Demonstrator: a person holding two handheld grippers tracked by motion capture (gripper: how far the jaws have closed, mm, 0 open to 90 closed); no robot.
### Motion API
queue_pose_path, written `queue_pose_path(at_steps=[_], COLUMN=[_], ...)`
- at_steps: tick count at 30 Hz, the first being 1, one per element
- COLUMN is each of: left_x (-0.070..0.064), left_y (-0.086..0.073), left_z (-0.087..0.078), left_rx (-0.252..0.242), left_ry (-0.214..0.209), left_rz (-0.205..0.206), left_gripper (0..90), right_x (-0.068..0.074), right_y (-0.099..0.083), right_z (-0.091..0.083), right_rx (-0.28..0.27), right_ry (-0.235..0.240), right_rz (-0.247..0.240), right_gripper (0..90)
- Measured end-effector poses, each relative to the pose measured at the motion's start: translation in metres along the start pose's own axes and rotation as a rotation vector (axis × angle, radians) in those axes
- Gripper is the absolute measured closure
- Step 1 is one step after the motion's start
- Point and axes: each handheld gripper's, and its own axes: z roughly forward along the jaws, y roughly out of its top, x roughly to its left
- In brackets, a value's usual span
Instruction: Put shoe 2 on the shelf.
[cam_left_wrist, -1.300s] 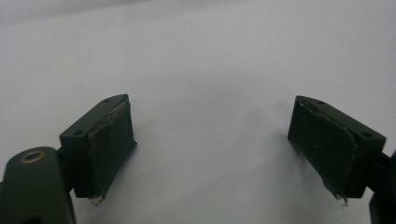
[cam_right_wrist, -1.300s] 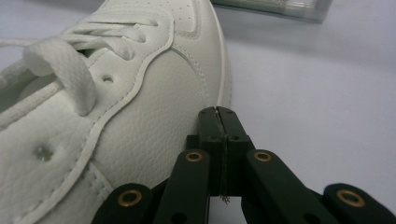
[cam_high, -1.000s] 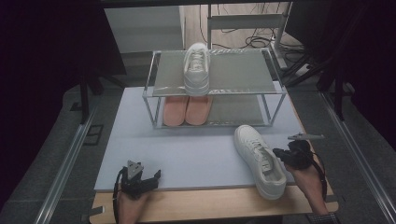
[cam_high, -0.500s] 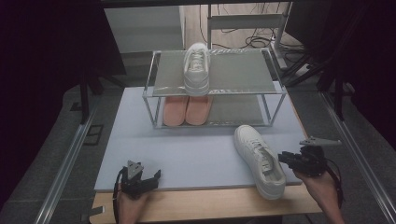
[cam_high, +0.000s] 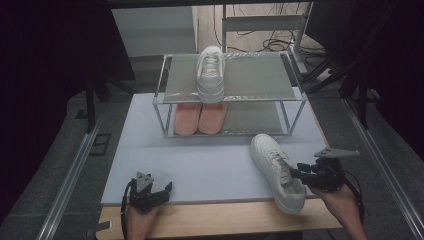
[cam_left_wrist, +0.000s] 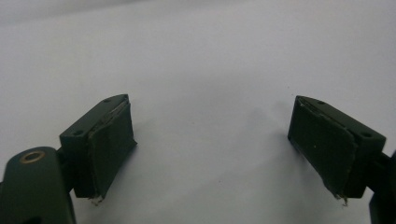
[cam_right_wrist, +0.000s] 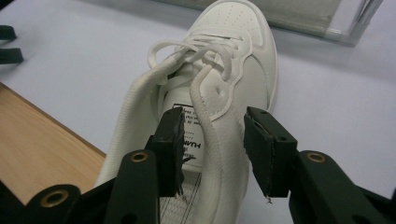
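Note:
A white sneaker (cam_high: 276, 170) lies on the white mat at the front right, toe pointing to the rack. My right gripper (cam_high: 299, 173) is at its heel end. In the right gripper view the white sneaker (cam_right_wrist: 243, 60) is close up and my right gripper (cam_right_wrist: 212, 154) is open. One jaw sits inside the shoe's opening and the other outside, with the side wall of the collar between them. My left gripper (cam_high: 161, 192) rests open at the mat's front left edge. Nothing lies between its fingers, as the left gripper (cam_left_wrist: 210, 149) shows over bare mat.
A two-shelf metal rack (cam_high: 165, 107) stands at the back of the mat (cam_high: 200, 160). A second white sneaker (cam_high: 210, 72) sits on its top shelf and a pair of pink shoes (cam_high: 200, 117) on the lower one. A wooden table edge (cam_high: 225, 220) runs along the front.
My right gripper has shifted slightly toward the person and edged in onto the sneaker's collar. The sneaker and my left gripper have stayed put.

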Motion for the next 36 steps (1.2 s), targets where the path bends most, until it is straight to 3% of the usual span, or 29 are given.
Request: queue_pose_path(at_steps=[6, 9, 15, 18, 27, 36], left_x=[0.000, 0.000, 0.000, 0.000, 0.000, 0.000], left_y=[0.000, 0.000, 0.000, 0.000, 0.000, 0.000], left_z=[0.000, 0.000, 0.000, 0.000, 0.000, 0.000], left_rx=[0.000, 0.000, 0.000, 0.000, 0.000, 0.001], left_ry=[0.000, 0.000, 0.000, 0.000, -0.001, -0.001], left_rz=[0.000, 0.000, 0.000, 0.000, -0.001, 0.000], left_gripper=[14.0, 14.0, 14.0, 14.0, 14.0, 14.0], right_x=[-0.001, -0.001, 0.001, -0.003, -0.023, -0.035], right_y=[0.003, 0.003, 0.004, 0.004, -0.002, -0.006], right_z=[0.009, 0.014, 0.010, 0.010, 0.011, 0.008], right_rx=[0.017, 0.033, 0.025, 0.028, -0.012, -0.068], right_ry=[-0.011, -0.041, -0.066, -0.030, 0.159, 0.262], right_rz=[-0.003, -0.024, -0.010, 0.033, 0.263, 0.411], right_gripper=[58.6, 60.8, 76.9, 81.2, 82.7, 83.0])
